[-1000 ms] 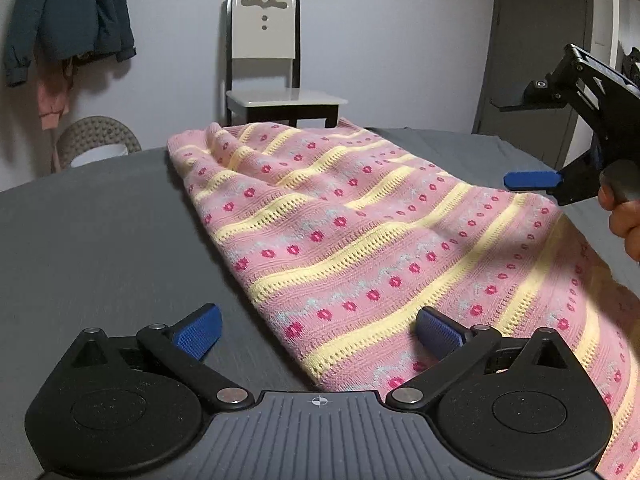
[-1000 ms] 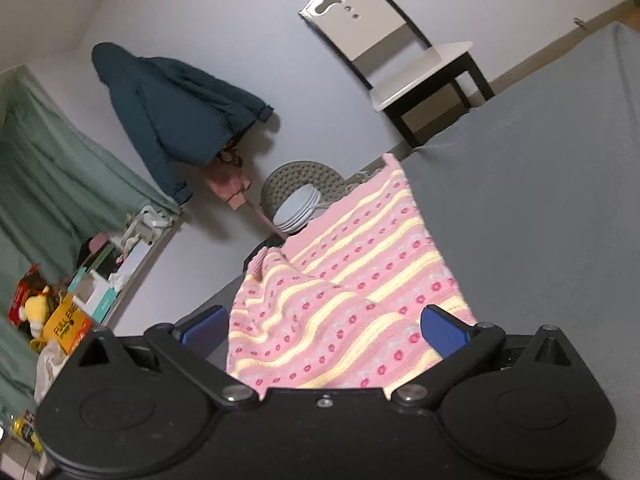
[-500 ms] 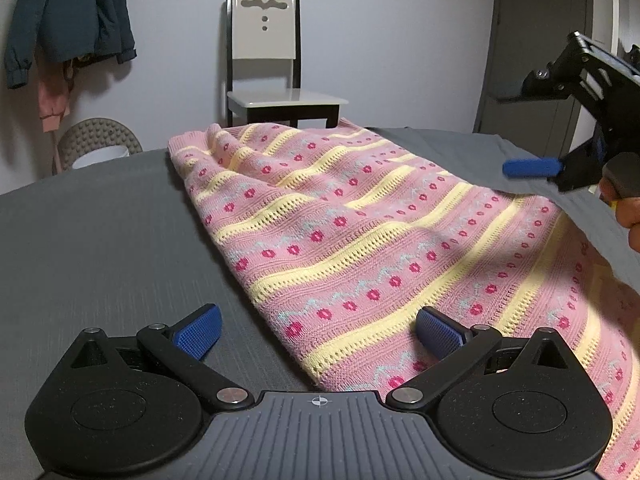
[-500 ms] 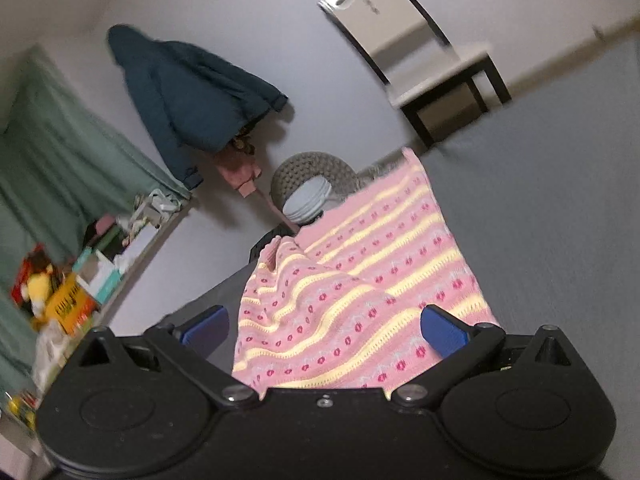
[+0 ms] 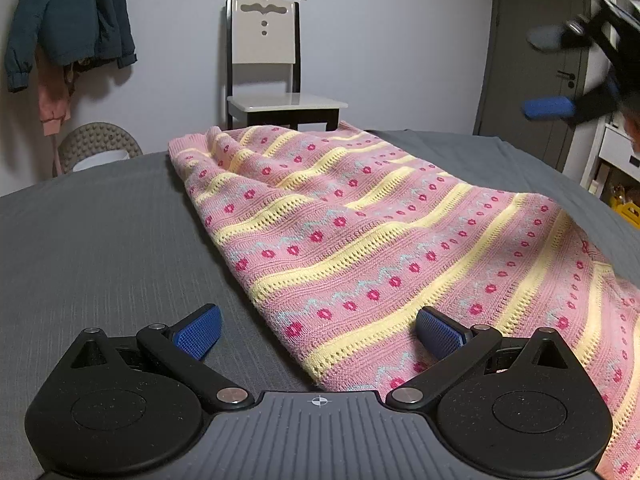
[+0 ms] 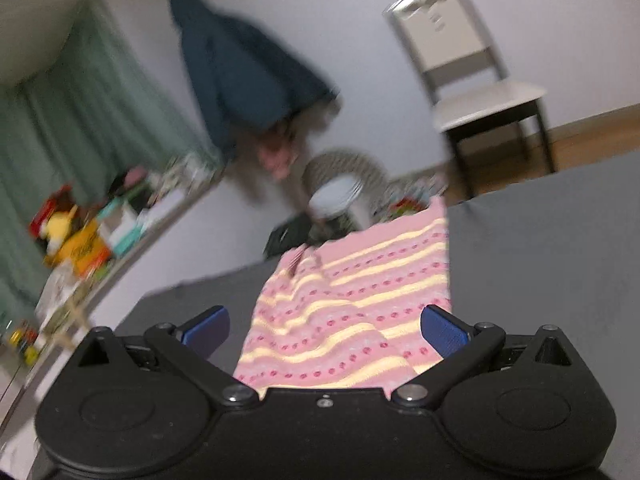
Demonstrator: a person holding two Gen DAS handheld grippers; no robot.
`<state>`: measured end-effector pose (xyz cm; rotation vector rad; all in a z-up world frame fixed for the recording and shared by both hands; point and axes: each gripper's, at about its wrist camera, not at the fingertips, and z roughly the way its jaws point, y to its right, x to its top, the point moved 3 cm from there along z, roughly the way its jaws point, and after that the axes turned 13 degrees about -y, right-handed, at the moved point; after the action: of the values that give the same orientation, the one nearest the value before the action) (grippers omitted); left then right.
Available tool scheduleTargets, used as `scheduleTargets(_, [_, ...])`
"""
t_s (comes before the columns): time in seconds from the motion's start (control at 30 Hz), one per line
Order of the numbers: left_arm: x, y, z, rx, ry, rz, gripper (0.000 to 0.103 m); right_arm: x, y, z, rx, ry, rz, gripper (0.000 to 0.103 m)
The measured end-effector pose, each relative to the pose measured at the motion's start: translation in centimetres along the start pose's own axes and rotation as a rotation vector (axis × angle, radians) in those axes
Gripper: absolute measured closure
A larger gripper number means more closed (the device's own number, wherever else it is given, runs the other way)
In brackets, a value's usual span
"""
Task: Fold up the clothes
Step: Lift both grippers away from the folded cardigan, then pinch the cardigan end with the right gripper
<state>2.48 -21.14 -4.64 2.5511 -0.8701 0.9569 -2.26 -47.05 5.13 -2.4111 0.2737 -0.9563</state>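
The left hand-held gripper point(image 5: 318, 334) sat low with its jaws spread wide, straddling the near edge of the pink striped knit point(image 5: 380, 236) spread flat on the grey bed point(image 5: 100, 240). Only its view caught the right hand-held gripper point(image 5: 546, 74), raised at the far right and gaping wide, empty. Only the right view showed a cluttered shelf point(image 6: 92, 248) by green curtains point(image 6: 76, 132); any lettering there was too blurred to read.
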Motion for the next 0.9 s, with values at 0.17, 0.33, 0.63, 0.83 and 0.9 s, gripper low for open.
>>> scheduleTargets(0.17, [-0.1,0.1,0.1,0.004,0.006,0.003,0.0,6.6,0.1,4.5,0.024,-0.235,-0.01,0.044])
scheduleTargets(0.33, [-0.1,0.2,0.2,0.01,0.015,0.007,0.0,10.6,-0.8,12.5,-0.096,-0.414,-0.137,0.051])
scheduleTargets(0.63, [-0.2,0.3,0.3,0.014,0.022,0.008,0.0,11.9,0.8,20.8,-0.071,-0.437,-0.028,0.072])
scheduleTargets(0.83, [-0.2,0.4,0.3,0.013,0.023,0.006,0.0,10.1,-2.5,22.2,0.034,-0.476,-0.177,0.094])
scheduleTargets(0.9, [-0.2,0.4,0.3,0.013,0.022,0.006,0.0,8.7,-4.7,22.1,0.049,-0.502,-0.296,0.093])
